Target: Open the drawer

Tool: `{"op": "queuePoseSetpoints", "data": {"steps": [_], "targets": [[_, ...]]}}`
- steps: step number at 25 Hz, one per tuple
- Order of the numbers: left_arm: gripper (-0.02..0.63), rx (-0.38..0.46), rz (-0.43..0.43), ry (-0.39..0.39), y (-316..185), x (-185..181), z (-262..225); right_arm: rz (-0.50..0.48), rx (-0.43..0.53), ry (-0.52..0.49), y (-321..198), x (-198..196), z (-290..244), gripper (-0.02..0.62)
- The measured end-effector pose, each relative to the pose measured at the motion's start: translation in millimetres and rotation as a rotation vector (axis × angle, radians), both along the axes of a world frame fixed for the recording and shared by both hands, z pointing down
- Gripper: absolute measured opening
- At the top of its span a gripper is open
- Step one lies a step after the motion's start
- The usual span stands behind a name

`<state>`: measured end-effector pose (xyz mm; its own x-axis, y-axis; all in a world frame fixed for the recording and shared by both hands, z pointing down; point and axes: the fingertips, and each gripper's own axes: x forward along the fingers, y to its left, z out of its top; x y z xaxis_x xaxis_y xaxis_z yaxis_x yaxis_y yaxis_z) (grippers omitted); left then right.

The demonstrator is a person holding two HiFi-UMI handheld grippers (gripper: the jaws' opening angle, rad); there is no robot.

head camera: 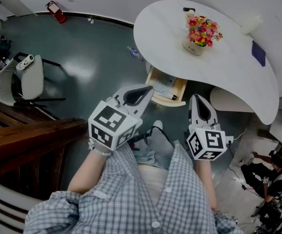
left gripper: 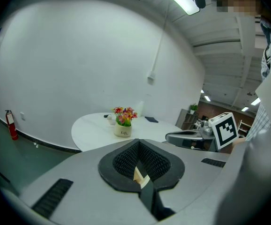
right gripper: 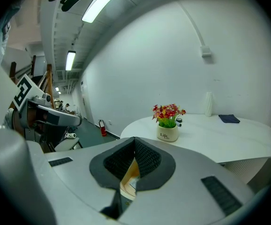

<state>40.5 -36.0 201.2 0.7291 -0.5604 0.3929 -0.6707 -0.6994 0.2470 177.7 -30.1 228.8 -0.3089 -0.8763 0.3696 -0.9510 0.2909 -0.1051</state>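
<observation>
A light wooden drawer (head camera: pixel 179 88) sticks out from under the round white table (head camera: pixel 229 62), pulled open toward me, with papers (head camera: pixel 164 86) lying inside. My left gripper (head camera: pixel 149 88) hovers at the drawer's near left corner, jaws shut and empty. To the drawer's right my right gripper (head camera: pixel 196 98) is also shut with nothing in it. In the left gripper view the left gripper (left gripper: pixel 138 168) shows only a sliver of the wooden drawer (left gripper: pixel 139 175) through its notch. The right gripper (right gripper: pixel 130 171) likewise frames a strip of the drawer (right gripper: pixel 129 181).
A pot of flowers (head camera: pixel 200 33) stands on the table, with a dark blue cloth (head camera: pixel 258 53) and a white bottle (head camera: pixel 251 23) further right. A white chair (head camera: pixel 21 82) and a wooden stair rail (head camera: pixel 29 145) are at left. A person (head camera: pixel 268 169) sits at lower right.
</observation>
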Motion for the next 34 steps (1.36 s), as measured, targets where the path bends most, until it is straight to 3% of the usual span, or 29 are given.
{"op": "queuePoseSetpoints", "data": {"steps": [34], "targets": [[0.005, -0.007, 0.003, 0.005, -3.7, 0.5, 2.7, -0.035, -0.029, 0.003, -0.9, -7.8, 7.7, 0.009]]}}
